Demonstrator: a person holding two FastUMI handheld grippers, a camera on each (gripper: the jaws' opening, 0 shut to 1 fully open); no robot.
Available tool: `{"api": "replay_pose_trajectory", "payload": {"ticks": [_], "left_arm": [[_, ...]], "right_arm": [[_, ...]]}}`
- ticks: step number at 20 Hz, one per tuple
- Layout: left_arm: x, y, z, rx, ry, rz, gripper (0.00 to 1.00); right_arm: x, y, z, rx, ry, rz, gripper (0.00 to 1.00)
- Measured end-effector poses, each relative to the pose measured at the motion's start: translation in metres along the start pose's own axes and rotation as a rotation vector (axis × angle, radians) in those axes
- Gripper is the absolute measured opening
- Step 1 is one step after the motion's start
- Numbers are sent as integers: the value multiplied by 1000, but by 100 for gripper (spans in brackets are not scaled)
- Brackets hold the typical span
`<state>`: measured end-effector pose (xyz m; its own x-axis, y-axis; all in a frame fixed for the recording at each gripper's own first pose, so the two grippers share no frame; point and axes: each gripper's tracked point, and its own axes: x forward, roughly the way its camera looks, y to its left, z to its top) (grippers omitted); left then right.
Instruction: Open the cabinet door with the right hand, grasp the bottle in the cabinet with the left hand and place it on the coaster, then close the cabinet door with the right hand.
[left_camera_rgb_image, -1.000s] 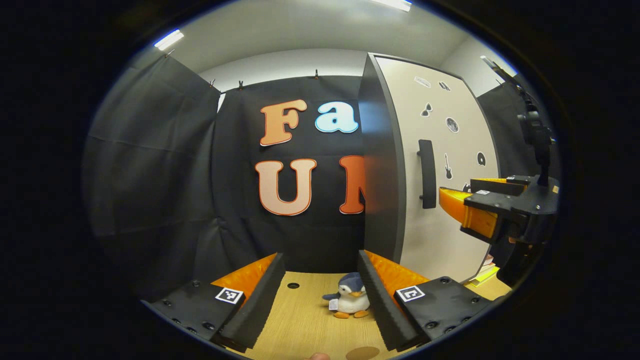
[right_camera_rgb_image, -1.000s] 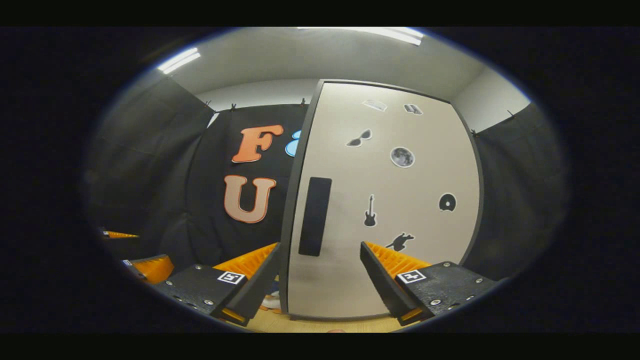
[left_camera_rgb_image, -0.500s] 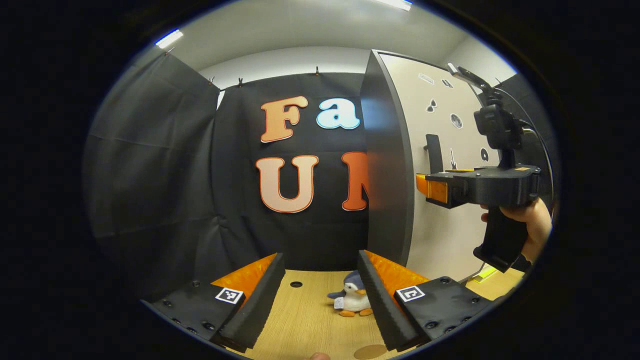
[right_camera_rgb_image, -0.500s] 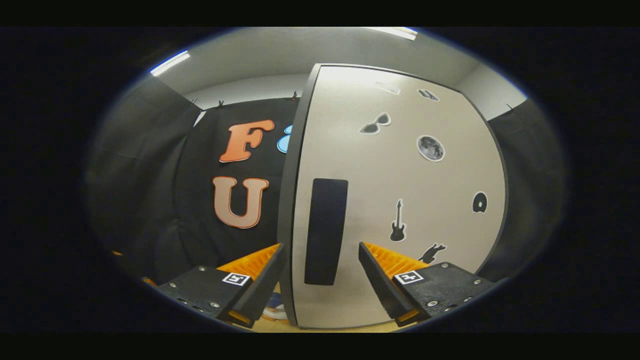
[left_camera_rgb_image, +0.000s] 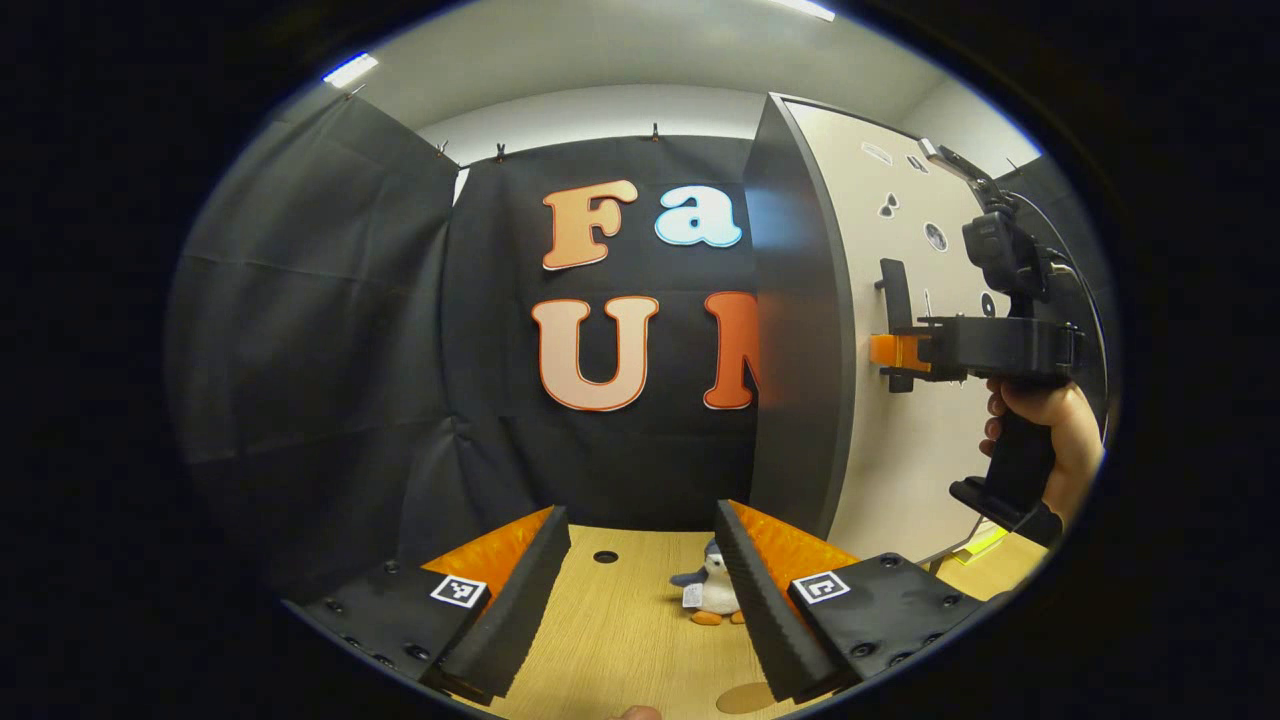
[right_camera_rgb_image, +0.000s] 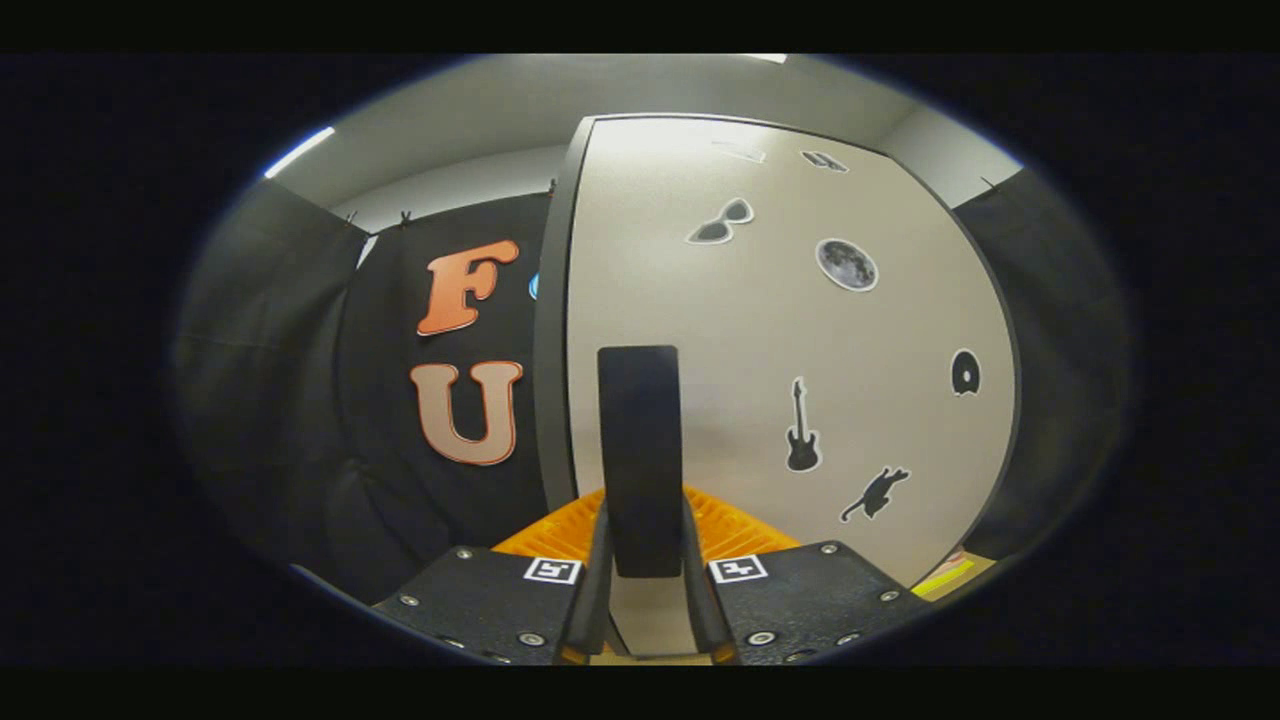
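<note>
Right gripper view: the right gripper (right_camera_rgb_image: 640, 560) is clamped on the black door handle (right_camera_rgb_image: 640, 455), one finger on each side of it.

Its fingers (right_camera_rgb_image: 597, 570) were spread wide half a second ago and are now pressed against the handle's lower part on the pale cabinet door (right_camera_rgb_image: 780, 330), which looks shut, its dark left edge running just beside the handle. In the left gripper view the right gripper (left_camera_rgb_image: 895, 352) meets the handle (left_camera_rgb_image: 897, 322) side-on, a hand (left_camera_rgb_image: 1040, 430) on its grip. The left gripper (left_camera_rgb_image: 640, 590) hangs spread wide and empty over the wooden table (left_camera_rgb_image: 620, 640), with bare room ahead to the wall. A toy penguin (left_camera_rgb_image: 712, 597) stands near its right finger; a round coaster (left_camera_rgb_image: 742, 697) peeks at the lower edge. The bottle is out of sight.
</note>
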<state>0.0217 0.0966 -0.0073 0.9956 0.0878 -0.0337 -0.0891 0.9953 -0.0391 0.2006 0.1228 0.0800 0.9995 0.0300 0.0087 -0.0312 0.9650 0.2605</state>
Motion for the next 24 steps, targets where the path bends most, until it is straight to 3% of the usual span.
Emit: {"api": "replay_pose_trajectory", "payload": {"ticks": [5,12,18,24], "left_arm": [[4,11,-3,13,3,18,95],[-11,4,-1,22,-4,13,95],[-10,-30,2,12,-13,-71,95],[-7,-77,5,-11,-33,-182,95]], "right_arm": [[-5,-1,1,26,-20,-5,17],[-51,-9,13,50,-32,10,17],[-137,-55,5,51,-26,17,17],[-173,-84,10,46,-19,-11,17]]}}
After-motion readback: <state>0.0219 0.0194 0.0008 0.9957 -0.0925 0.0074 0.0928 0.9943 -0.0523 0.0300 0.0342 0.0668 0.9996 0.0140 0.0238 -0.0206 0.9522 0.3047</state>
